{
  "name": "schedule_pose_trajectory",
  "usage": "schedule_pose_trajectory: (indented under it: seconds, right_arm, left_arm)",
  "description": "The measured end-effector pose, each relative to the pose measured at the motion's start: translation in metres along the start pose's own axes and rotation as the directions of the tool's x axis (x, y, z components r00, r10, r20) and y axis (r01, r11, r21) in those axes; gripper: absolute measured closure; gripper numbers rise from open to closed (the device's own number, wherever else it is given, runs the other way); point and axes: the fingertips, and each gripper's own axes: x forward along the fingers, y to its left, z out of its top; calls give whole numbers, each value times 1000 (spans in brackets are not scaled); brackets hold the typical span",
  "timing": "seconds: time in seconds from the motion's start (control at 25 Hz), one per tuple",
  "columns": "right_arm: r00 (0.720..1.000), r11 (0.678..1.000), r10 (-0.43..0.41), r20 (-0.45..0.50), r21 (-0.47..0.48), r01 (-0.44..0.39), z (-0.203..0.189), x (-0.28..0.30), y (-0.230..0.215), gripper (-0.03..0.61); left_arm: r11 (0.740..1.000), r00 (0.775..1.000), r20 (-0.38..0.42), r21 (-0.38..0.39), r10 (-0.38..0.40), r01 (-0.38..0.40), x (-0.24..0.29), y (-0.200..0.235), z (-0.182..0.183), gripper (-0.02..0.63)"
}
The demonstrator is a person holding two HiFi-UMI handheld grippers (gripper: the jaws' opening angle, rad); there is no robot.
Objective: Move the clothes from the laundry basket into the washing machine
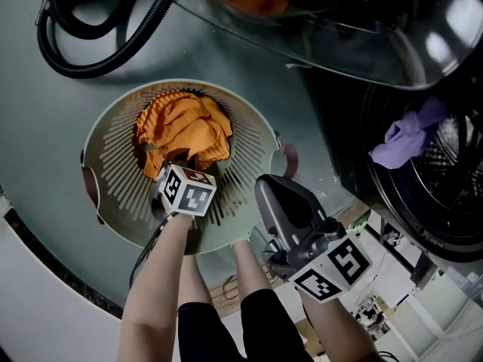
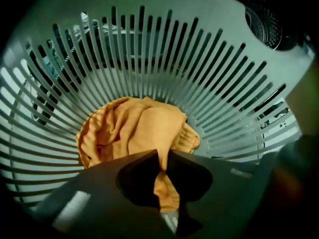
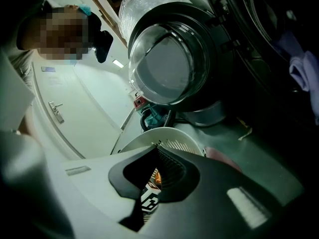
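An orange garment (image 1: 183,127) lies bunched in the round pale slatted laundry basket (image 1: 106,127) on the floor. My left gripper (image 1: 179,166) reaches down into the basket at the garment's near edge. In the left gripper view its jaws (image 2: 163,156) stand almost together, with a fold of the orange garment (image 2: 144,126) pinched in the narrow gap. My right gripper (image 1: 263,185) hovers outside the basket's right rim, shut and empty; its tips (image 3: 155,151) meet above the basket (image 3: 164,136). A purple cloth (image 1: 407,136) hangs at the mouth of the washing machine drum (image 1: 445,172).
The washer's round glass door (image 1: 324,21) stands open above the basket. A black ribbed hose (image 1: 83,44) coils on the floor at the far left. In the right gripper view a person (image 3: 20,59) stands by a white door (image 3: 65,113).
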Motion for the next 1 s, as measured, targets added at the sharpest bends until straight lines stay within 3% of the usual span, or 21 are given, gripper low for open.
schedule_pose_trajectory:
  seconds: [0.4,0.68,0.92,1.0]
  right_arm:
    - [996,996,-74,41,-44,76,49,-34,40,549]
    - [984,987,-153,96,-35,157,94,-80,69,549]
    - [970,978,-195,146,-44,203,129,-116,90,548]
    - [961,972,-229,155,-23,235,136,-128,92,520]
  left_arm:
    - [991,987,162,-132,7,15,-136,17,46,581]
    - [996,952,305,-82,-8,34,-264,-5,89,585]
    - [997,912,402,4,-77,83,-359,-34,140,585]
    - [995,895,433,34,-103,98,-386,-41,158,585]
